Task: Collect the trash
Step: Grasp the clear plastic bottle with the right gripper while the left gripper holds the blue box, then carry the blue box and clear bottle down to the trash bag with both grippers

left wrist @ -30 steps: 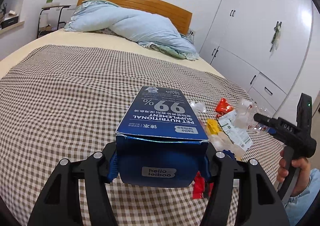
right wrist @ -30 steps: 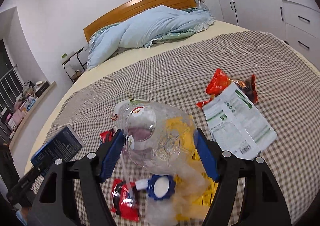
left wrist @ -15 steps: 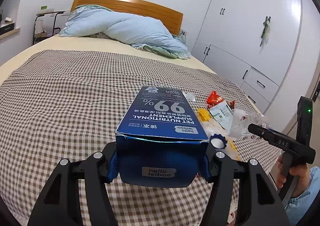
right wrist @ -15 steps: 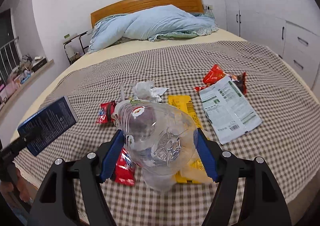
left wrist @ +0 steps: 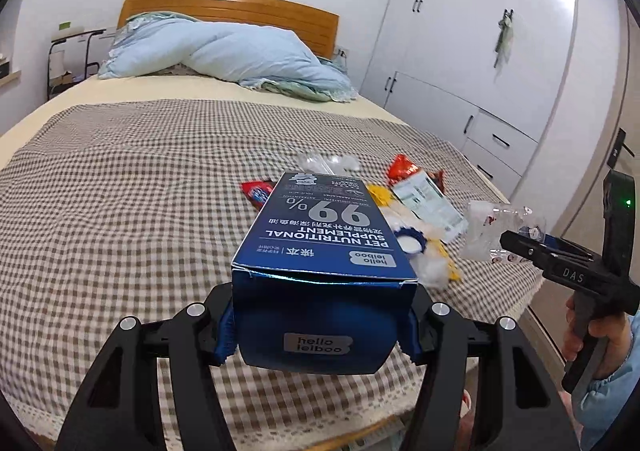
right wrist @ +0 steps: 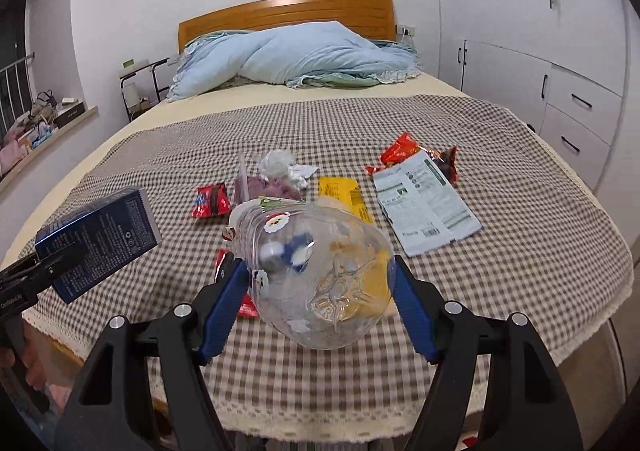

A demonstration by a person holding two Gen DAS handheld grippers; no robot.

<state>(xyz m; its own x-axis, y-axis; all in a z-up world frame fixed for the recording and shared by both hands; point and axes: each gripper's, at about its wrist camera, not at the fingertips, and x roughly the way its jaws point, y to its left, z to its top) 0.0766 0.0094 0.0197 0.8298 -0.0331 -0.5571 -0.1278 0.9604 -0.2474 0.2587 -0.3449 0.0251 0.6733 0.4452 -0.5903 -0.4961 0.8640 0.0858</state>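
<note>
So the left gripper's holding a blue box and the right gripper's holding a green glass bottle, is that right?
Not quite. The left gripper does hold the blue box, but the right gripper holds a clear plastic bottle, not a green glass one; the right wrist view shows it.

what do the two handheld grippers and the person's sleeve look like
Both grippers are matte black plastic with angular arms, silver screws and blue pads lining the jaws: left gripper, right gripper. From the side, the right one has a pistol-style handle, white lettering "DAS" and a small green light. The hand on it wears a light blue sleeve with a gathered cuff.
</note>
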